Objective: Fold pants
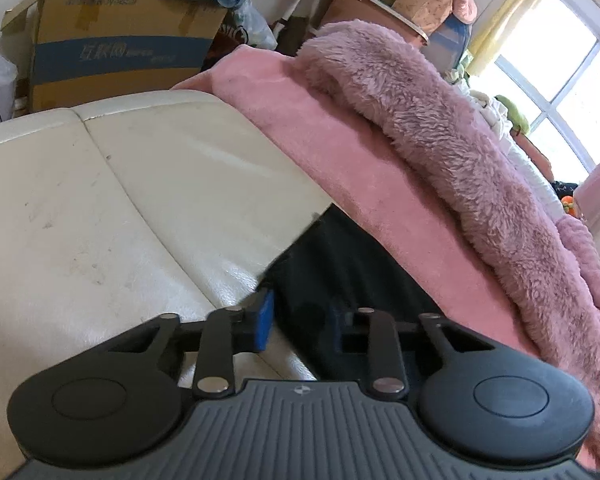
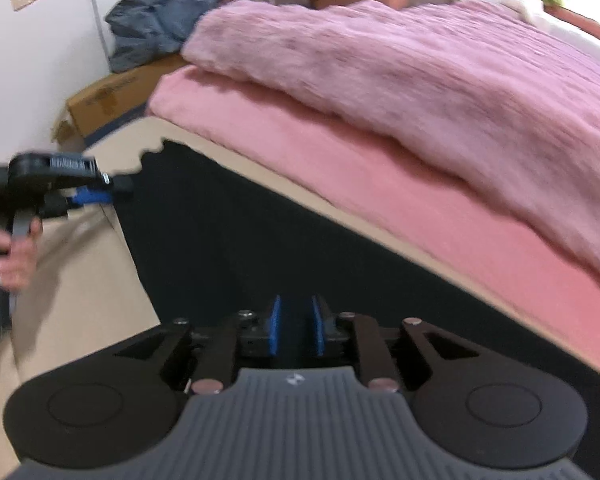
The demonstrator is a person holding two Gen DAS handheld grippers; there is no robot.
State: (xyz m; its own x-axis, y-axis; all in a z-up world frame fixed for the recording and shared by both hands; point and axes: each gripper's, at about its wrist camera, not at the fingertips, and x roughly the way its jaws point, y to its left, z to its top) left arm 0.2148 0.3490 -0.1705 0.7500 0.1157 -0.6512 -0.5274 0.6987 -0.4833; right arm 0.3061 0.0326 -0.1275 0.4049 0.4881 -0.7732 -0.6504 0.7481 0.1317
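Bed point(image 1: 148, 184): cream, leather-look padded surface with a seam; it carries everything below.
Pink sheet point(image 2: 340, 168): smooth pink fabric over the far side of the bed.
Fluffy blanket point(image 1: 440, 132): mauve, long-pile, lying on the pink sheet.
Pants point(image 2: 260, 240): black, spread flat on the cream surface just beside the pink sheet; a ruffled edge shows at the far end.
Cardboard box point(image 1: 116, 44): brown with a blue band, beyond the bed; printed writing on the band and above it, too blurred to read.
Window point(image 1: 572, 76): bright, white-framed, with a pale yellow curtain beside it.
Right gripper point(image 2: 296, 330): over the pants; blue-padded jaws slightly parted, nothing between them.
Left gripper point(image 1: 300, 316): at the pants' edge; one blue pad shows over the cream surface, the other is lost against the black cloth; jaws stand apart, and whether they pinch cloth cannot be told.
Hand point(image 2: 14, 256): holds the left gripper's handle.
Logo: small white emblem on each gripper body, no legible lettering.
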